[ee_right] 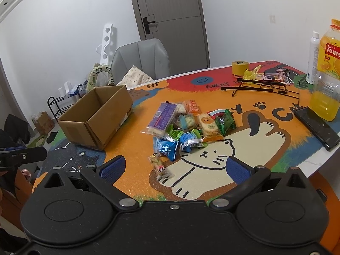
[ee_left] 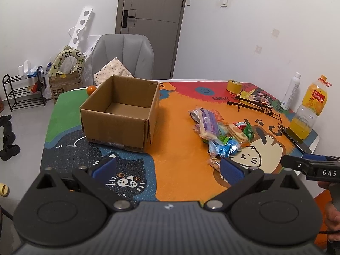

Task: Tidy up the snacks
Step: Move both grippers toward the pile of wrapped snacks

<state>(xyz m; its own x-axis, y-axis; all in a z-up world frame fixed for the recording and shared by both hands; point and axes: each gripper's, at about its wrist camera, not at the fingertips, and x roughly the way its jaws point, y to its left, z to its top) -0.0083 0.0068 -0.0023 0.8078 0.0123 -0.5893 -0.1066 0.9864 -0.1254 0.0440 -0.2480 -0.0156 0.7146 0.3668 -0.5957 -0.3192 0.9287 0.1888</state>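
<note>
An empty open cardboard box (ee_left: 121, 114) (ee_right: 95, 114) stands on the left of the colourful cat-print table mat (ee_left: 180, 148) (ee_right: 138, 144). To its right lies a pile of wrapped snacks (ee_left: 221, 131) (ee_right: 187, 125), with a purple packet (ee_right: 162, 116) on top and one small packet (ee_right: 160, 167) lying apart nearest me. My left gripper (ee_left: 167, 167) hangs open over the mat in front of the box, holding nothing. My right gripper (ee_right: 174, 165) is open above the near edge of the pile, empty. The right gripper's tip (ee_left: 308, 164) shows at the right edge of the left wrist view.
An orange juice bottle (ee_right: 327, 72), a white spray bottle (ee_right: 313, 59), a black phone (ee_right: 316, 127), a black wire rack (ee_right: 261, 85) and a yellow tape roll (ee_right: 240, 68) sit along the table's right and back. A grey chair (ee_left: 123, 55) stands behind. An orange fruit (ee_left: 91, 89) lies behind the box.
</note>
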